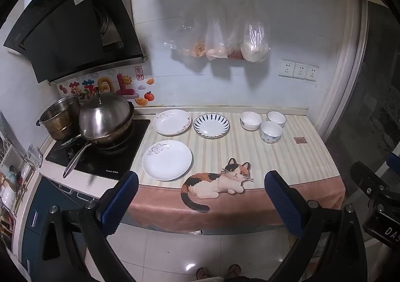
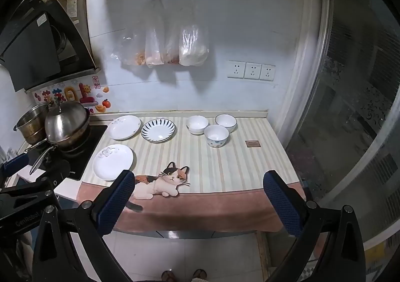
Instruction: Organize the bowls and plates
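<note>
Plates [image 1: 167, 160], bowls [image 1: 271, 132] unobstructed; bag contents [image 1: 215, 53] unclear

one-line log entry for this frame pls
phase: pre-grasp | left gripper: open, empty | right gripper: open, empty | three plates, three bowls: on counter, unstacked

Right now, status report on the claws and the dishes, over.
Left claw open, empty. Right claw open, empty. Three plates, three bowls separate on counter, unstacked. Nothing in the way.
</note>
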### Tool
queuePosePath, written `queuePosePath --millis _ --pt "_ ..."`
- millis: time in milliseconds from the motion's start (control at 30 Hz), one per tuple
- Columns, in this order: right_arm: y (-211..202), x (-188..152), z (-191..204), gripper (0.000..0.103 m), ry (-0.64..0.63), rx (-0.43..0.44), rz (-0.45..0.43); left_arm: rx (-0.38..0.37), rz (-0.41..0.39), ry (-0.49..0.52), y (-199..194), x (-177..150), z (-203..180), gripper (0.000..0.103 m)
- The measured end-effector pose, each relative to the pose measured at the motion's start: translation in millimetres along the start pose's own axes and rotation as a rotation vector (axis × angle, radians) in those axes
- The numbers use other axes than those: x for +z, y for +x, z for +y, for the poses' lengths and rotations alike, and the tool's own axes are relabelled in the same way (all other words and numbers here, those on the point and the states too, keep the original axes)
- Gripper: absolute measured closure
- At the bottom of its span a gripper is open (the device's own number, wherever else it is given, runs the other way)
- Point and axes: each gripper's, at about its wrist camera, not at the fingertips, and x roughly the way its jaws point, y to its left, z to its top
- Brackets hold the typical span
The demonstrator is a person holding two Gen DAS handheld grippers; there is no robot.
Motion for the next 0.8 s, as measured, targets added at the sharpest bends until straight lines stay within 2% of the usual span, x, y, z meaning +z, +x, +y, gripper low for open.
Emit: queuePosePath --millis 800 --pt "-15.4 0.4 3.1 0.000 0.015 0.032 -0.015 0.006 -0.010 -0.005 -13.4 3.3 12.5 0.000"
